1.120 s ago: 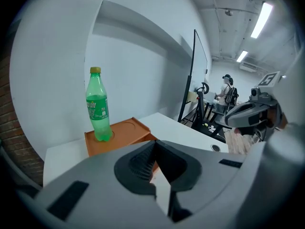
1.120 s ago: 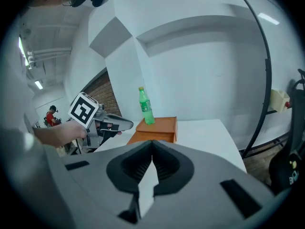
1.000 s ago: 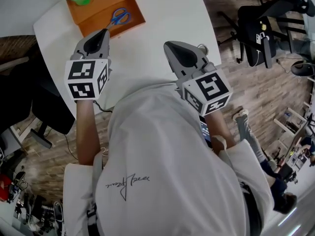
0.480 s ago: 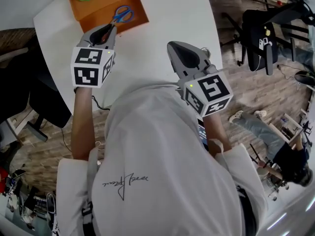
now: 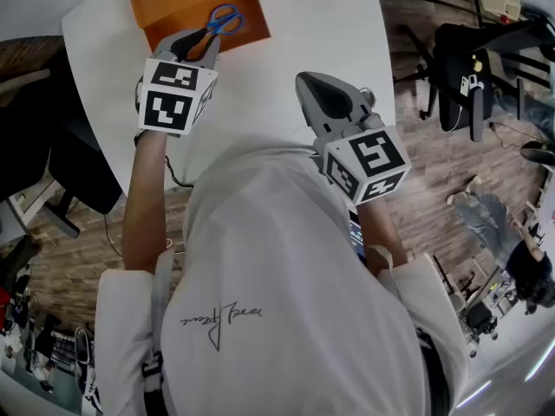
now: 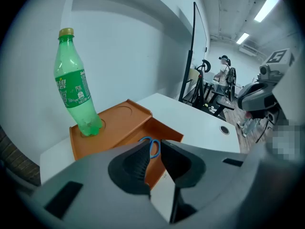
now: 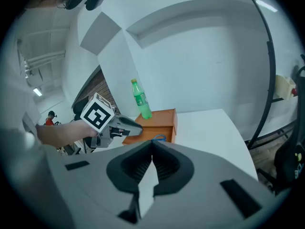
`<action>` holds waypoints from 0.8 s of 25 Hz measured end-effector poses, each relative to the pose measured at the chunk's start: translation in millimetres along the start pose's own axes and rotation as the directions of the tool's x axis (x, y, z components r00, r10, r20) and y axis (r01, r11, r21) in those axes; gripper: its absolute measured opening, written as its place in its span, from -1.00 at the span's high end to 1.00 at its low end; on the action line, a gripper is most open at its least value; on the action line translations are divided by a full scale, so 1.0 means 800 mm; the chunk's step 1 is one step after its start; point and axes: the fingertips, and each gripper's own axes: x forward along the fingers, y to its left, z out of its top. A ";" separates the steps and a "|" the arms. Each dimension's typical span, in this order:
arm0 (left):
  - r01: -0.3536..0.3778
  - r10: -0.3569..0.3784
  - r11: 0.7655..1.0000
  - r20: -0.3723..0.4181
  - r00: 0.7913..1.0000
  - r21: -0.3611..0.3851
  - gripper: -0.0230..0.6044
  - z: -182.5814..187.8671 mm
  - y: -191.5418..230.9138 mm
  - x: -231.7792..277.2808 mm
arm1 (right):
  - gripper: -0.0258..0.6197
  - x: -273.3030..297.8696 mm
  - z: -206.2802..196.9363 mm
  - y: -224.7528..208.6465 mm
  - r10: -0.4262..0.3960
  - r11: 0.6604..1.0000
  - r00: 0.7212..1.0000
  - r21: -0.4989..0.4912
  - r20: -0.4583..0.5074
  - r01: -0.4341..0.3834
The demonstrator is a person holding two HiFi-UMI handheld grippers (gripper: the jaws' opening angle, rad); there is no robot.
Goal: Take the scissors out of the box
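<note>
Blue-handled scissors (image 5: 224, 20) lie in the open compartment of the orange box (image 5: 160, 11) at the table's far edge. My left gripper (image 5: 198, 42) reaches over the box's near wall, its tips above the scissors' blades. Its jaws have just been opening and now stand apart. In the left gripper view only the blue handle (image 6: 153, 147) shows through the gap of the left gripper (image 6: 155, 150), and nothing is pressed between the pads. My right gripper (image 5: 309, 81) hovers over the white table, shut and empty. From the right gripper (image 7: 152, 144) I see the scissors (image 7: 159, 138) farther off.
A green plastic bottle (image 6: 76, 87) stands in a round recess on the box's top (image 6: 121, 123). The white table (image 5: 295, 24) has a cable hole (image 6: 224, 129). A black office chair (image 5: 468, 59) stands on the right and a dark chair (image 5: 69, 172) on the left.
My left gripper has moved forward and down to the box, and its jaws have opened over the scissors. The right gripper has barely shifted.
</note>
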 end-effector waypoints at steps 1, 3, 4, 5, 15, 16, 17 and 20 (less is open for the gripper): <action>-0.002 0.003 1.000 -0.007 1.000 0.003 0.68 0.000 0.002 0.002 | 0.89 0.002 0.000 0.001 0.004 1.000 1.000 -0.001 -0.003 -0.004; -0.006 0.006 1.000 -0.019 1.000 0.006 0.68 0.000 0.005 0.007 | 0.89 0.005 0.002 0.002 0.011 1.000 1.000 0.000 -0.006 -0.011; -0.009 0.009 1.000 -0.025 1.000 0.010 0.67 0.000 0.006 0.010 | 0.89 0.006 0.004 0.003 0.015 1.000 1.000 0.000 -0.006 -0.015; -0.014 0.014 1.000 -0.033 0.999 0.018 0.67 0.000 0.007 0.013 | 0.89 0.007 0.006 0.004 0.019 1.000 1.000 -0.001 -0.005 -0.019; -0.022 0.033 0.994 -0.109 0.994 0.103 0.62 -0.008 0.009 0.046 | 0.89 0.010 0.001 -0.009 0.017 1.000 1.000 0.007 -0.017 -0.017; -0.020 0.032 0.994 -0.116 0.993 0.106 0.61 -0.009 0.009 0.049 | 0.89 0.011 0.000 -0.010 0.016 1.000 1.000 0.011 -0.018 -0.016; -0.018 0.032 0.994 -0.124 0.992 0.109 0.61 -0.011 0.009 0.051 | 0.89 0.012 -0.001 -0.010 0.016 1.000 1.000 0.017 -0.020 -0.015; -0.012 0.029 0.993 -0.141 0.990 0.117 0.61 -0.015 0.012 0.058 | 0.89 0.018 -0.003 -0.011 0.019 0.999 1.000 0.032 -0.021 -0.018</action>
